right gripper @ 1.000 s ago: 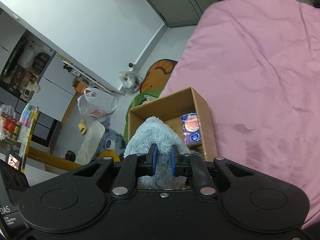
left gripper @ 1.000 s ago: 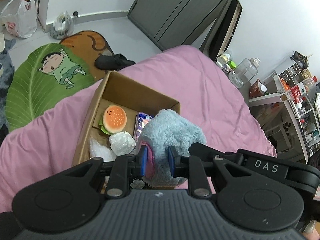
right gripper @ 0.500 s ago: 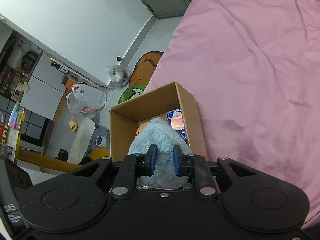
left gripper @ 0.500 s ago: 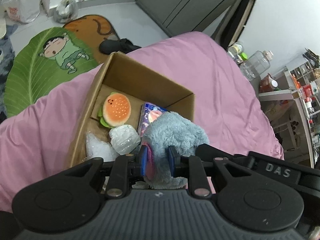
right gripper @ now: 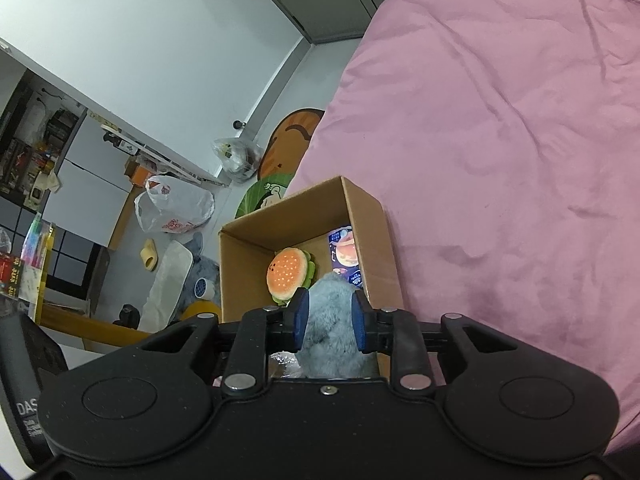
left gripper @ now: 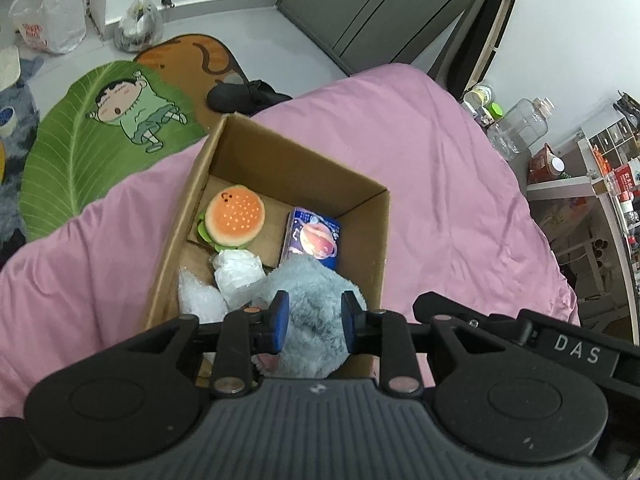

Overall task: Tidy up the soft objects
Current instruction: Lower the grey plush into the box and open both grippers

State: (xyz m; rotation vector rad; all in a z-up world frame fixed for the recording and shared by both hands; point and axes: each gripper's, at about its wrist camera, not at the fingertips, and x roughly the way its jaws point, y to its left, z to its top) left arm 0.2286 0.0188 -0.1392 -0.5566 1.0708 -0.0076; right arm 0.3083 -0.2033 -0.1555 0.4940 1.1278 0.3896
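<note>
A grey-blue plush toy (left gripper: 310, 300) sits in the near end of a cardboard box (left gripper: 382, 232) on the pink bed. My left gripper (left gripper: 311, 320) has its jaws parted around the plush, wider than before. My right gripper (right gripper: 328, 320) also straddles the plush (right gripper: 330, 336), jaws parted. The box (right gripper: 240, 272) also holds a burger plush (left gripper: 234, 220), a blue packet with a planet picture (left gripper: 316, 236) and white crumpled plastic (left gripper: 236, 276). The burger plush (right gripper: 288, 272) and the packet (right gripper: 345, 256) show in the right wrist view too.
The pink bedspread (left gripper: 440, 184) spreads right of the box. On the floor lie a green leaf rug (left gripper: 100, 136), a black slipper (left gripper: 244, 96) and plastic bags (left gripper: 48, 12). A cluttered shelf (left gripper: 592, 184) stands at the right.
Both grippers have lowered the plush into the box and their jaws have widened from a tight pinch. The burger plush is now uncovered in the right wrist view.
</note>
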